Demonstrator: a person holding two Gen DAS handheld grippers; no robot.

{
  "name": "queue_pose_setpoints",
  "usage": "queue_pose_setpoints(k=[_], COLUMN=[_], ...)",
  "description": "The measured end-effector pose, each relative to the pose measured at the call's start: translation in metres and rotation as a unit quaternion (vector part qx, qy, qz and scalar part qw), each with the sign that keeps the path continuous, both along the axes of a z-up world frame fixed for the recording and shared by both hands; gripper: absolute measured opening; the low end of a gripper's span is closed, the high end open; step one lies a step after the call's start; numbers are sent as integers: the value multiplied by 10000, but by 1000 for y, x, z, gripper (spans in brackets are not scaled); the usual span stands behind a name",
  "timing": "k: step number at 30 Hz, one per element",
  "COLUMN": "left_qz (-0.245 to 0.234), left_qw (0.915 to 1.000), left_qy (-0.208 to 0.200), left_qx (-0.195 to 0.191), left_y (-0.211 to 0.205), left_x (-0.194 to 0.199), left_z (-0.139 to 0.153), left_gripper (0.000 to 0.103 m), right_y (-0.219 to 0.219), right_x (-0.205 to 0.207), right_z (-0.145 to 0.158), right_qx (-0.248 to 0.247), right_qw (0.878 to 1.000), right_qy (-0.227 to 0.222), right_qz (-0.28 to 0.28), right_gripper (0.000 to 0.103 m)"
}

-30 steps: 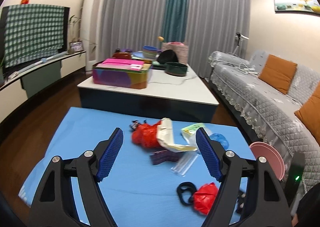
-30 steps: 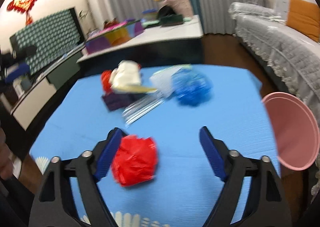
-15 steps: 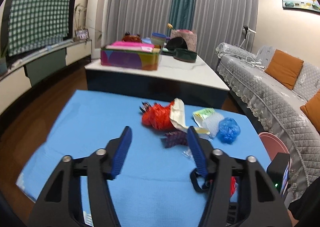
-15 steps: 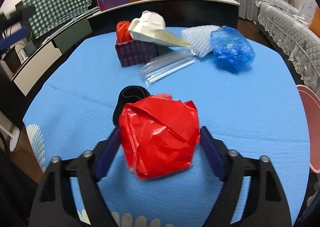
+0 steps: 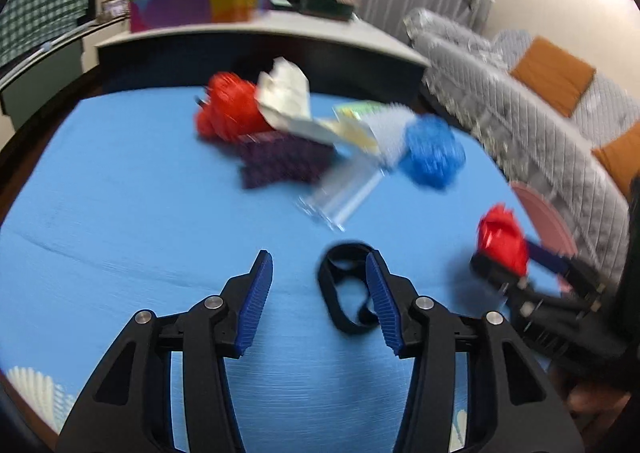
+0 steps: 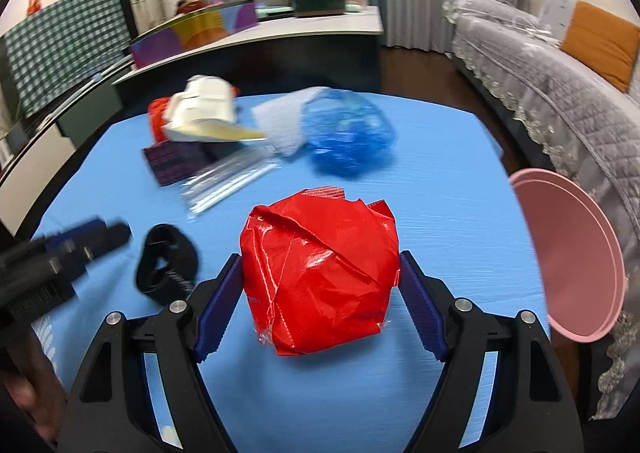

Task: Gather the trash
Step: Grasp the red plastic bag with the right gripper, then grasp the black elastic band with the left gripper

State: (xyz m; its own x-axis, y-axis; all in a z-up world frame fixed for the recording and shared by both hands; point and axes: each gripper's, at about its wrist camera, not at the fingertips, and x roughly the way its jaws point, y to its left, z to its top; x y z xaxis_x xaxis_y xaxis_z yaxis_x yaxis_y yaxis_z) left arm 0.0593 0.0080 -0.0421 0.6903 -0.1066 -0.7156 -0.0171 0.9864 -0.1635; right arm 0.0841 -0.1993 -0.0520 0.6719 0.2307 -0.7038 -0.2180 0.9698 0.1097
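A crumpled red plastic wad sits between the pads of my right gripper, which press on both its sides. The left wrist view shows that gripper at the right with the wad in it. My left gripper hangs low over the blue cloth, its jaws closing. A black band lies on the cloth against the inner side of its right finger, not pinched. The right wrist view shows the band beside the blurred left gripper.
Further back lies a pile: a red net bag, white paper, a purple wrapper, clear plastic strips and a blue bag. A pink bin stands at the cloth's right edge, before a grey sofa.
My left gripper has sunk toward the cloth onto the black band and its jaws have narrowed. My right gripper has moved round the red wad and closed on it.
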Motion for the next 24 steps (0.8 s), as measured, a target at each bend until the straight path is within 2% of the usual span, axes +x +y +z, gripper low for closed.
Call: queue_pose_setpoints(k=[3,8,9,10,11,12,14,18,24], left_qz=[1,-110,-172,-219,-243,-273,-258,-163,-198], left_qw=[9999,9996,9996,9995,9994,9992,9991,9995,9998], left_qy=[125,233,230,248,260,272,328,284,-17], left_qx=[48,-94,-73,-16,18,55,81,46,101], left_y=[-6,-11,-14,-17,-18,-19,-18,-12,-15], left_x=[5,8,8,9,9,9,10,10,5], left_z=[-7,-13,-12,-12,-13,-13,-15,-12,5], left_gripper=[49,46,42,28,18,15,3,2,1], right_y=[-10,-15,-16,-17,-18,-19,-21,-23,-27], right_x=[2,4,4,4,4,3,3,1,-5], right_z=[-2,-2,-2,-2,-1,0,3,9,19], right_qx=[14,9,16,27,42,50,67,102,75], right_qw=[9999,9999,9999,9999,9999,9999,9998,9997,9993], right_qy=[43,47,41,36,27,16,-13,-77,-245], right_qz=[-95,-118,-127,-131,-138,-144,-165,-218,-275], right_gripper=[76,76,76,76,76,76,76,76,76])
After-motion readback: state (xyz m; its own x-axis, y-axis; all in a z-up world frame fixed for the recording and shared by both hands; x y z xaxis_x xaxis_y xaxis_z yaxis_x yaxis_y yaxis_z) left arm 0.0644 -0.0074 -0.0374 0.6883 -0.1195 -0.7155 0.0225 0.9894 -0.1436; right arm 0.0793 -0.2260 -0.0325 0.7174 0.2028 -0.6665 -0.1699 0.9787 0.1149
